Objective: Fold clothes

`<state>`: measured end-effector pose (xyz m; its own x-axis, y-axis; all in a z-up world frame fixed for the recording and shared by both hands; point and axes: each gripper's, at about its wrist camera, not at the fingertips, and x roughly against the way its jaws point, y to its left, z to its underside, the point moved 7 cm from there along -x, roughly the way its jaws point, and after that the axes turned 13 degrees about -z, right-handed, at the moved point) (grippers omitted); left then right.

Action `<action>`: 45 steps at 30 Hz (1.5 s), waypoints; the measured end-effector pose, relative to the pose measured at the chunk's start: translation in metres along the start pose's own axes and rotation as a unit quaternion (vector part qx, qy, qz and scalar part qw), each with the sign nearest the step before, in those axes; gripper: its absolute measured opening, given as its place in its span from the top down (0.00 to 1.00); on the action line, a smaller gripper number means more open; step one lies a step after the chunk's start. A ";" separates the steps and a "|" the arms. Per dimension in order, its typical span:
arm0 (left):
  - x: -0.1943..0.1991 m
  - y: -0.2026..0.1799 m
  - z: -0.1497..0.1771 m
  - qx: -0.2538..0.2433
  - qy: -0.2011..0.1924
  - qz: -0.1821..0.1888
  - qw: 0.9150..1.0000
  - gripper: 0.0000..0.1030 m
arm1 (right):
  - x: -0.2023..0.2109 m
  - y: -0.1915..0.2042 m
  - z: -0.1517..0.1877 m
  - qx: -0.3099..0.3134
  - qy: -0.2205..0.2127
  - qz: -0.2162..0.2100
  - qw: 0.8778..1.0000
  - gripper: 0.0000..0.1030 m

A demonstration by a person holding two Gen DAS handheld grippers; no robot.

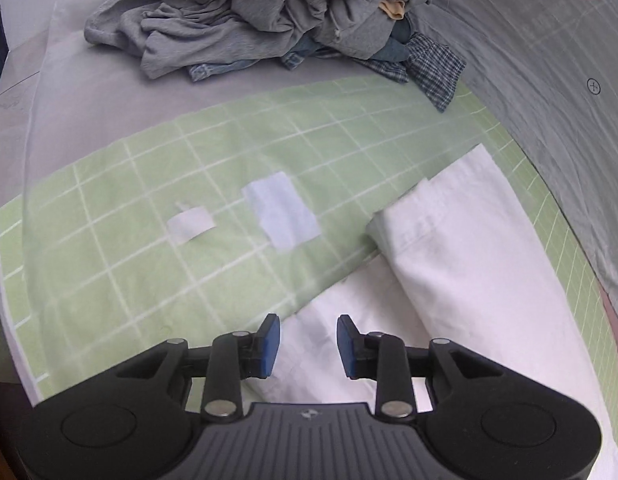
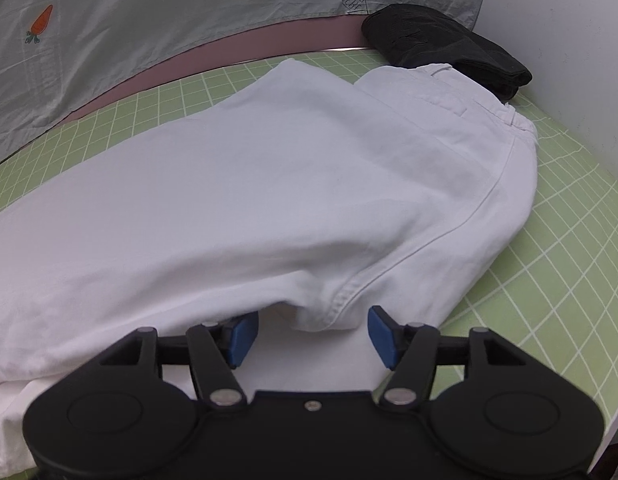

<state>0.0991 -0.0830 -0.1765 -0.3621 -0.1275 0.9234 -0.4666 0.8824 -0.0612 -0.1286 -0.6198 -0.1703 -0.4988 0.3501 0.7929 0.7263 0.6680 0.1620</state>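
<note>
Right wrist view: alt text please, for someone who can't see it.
White trousers lie folded on a green grid mat, with the right gripper just above their near edge, jaws open. A folded black garment sits beyond the waistband.

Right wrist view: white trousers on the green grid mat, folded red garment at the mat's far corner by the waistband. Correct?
Not quite. The folded garment at the far corner is black, not red, as the right wrist view shows. The rest holds: the white trousers lie on the green grid mat, and the dark bundle sits beside their waistband.
</note>
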 end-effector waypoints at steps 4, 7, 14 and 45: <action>0.000 0.009 0.013 -0.011 0.005 -0.013 1.000 0.65 | 0.004 -0.002 0.008 0.000 0.007 0.006 1.000 0.36; 0.003 0.009 0.017 -0.021 0.004 -0.024 0.999 0.61 | 0.008 -0.008 0.016 -0.004 0.015 0.010 1.000 0.36; 0.004 0.007 0.030 -0.011 0.022 -0.011 1.000 0.55 | 0.011 -0.028 0.030 -0.060 0.019 -0.004 0.998 0.36; 0.026 0.022 0.029 -0.016 -0.035 -0.014 0.999 0.84 | 0.021 -0.059 0.024 -0.017 -0.002 0.018 1.000 0.85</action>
<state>0.0553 -0.0799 -0.1646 -0.4059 -0.1826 0.8955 -0.4514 0.8920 -0.0226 -0.1935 -0.6361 -0.1778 -0.4747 0.3763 0.7956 0.7592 0.6323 0.1540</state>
